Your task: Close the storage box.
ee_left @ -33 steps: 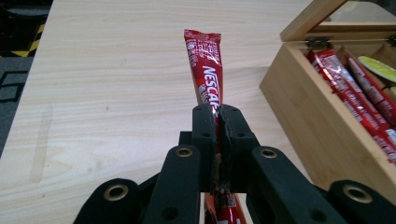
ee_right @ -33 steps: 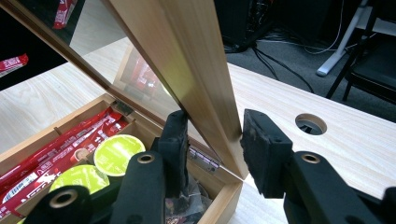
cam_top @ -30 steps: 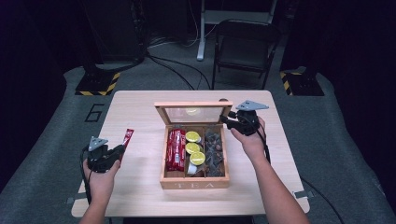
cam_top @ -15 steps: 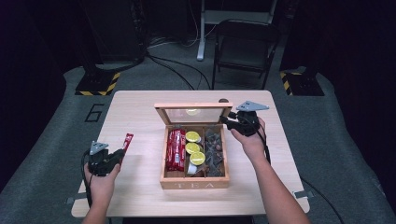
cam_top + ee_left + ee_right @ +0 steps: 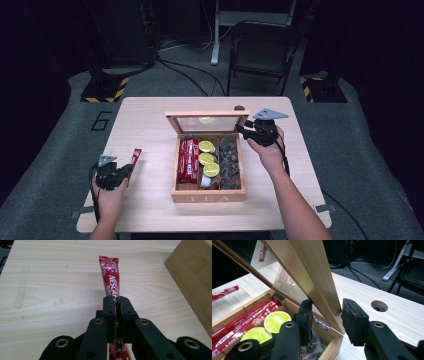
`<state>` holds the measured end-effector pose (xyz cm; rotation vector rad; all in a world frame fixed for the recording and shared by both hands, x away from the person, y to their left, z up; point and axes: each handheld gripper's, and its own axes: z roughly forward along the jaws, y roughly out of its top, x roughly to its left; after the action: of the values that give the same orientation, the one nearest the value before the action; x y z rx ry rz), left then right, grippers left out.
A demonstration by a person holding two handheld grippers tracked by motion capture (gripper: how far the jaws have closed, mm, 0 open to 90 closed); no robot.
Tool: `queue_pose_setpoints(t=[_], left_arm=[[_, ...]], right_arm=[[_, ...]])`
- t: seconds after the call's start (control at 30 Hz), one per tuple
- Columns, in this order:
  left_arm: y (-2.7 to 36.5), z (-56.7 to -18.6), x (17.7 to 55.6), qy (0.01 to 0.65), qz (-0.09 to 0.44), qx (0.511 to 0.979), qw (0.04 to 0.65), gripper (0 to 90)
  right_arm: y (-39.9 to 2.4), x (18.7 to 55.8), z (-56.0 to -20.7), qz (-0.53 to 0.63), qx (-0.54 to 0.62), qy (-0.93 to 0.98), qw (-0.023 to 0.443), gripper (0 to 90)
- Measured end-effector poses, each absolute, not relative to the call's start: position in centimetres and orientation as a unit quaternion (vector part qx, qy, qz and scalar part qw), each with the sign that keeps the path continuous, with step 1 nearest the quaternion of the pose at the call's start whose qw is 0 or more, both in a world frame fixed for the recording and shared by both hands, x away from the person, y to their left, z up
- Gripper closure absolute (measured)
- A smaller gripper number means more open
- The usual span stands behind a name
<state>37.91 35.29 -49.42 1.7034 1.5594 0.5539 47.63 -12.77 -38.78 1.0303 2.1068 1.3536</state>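
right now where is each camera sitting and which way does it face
High view: above the person's side, looking forward and down on the table and tea box; both forearms enter from below.
Left gripper view: rides the left gripper, looking along jaws shut on a red sachet.
Right gripper view: rides the right gripper, jaws straddling the box's lid.
Shared: the tea box appears in all three views.

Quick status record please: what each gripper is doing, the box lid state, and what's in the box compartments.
left gripper: shut on a red coffee stick, over the table left of the box
right gripper: open, fingers on either side of the lid edge
lid: raised, glass pane
box: wooden, three compartments
left compartment: red sticks
middle compartment: green-topped pods
right compartment: dark packets
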Motion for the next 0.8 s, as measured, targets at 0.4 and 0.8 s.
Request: queue_pose_setpoints(t=[0.4,0.8], left_arm=[[35.5,-51.2,38.6,0.622,0.209,0.678,0.33,84.4],[35.5,-51.5,38.7,0.628,0.204,0.671,0.336,74.8]], right_arm=[[-12.8,47.6,-38.8,0.489,0.369,0.761,0.215,60.7],[-12.8,47.6,-38.8,0.489,0.368,0.761,0.215,60.7]])
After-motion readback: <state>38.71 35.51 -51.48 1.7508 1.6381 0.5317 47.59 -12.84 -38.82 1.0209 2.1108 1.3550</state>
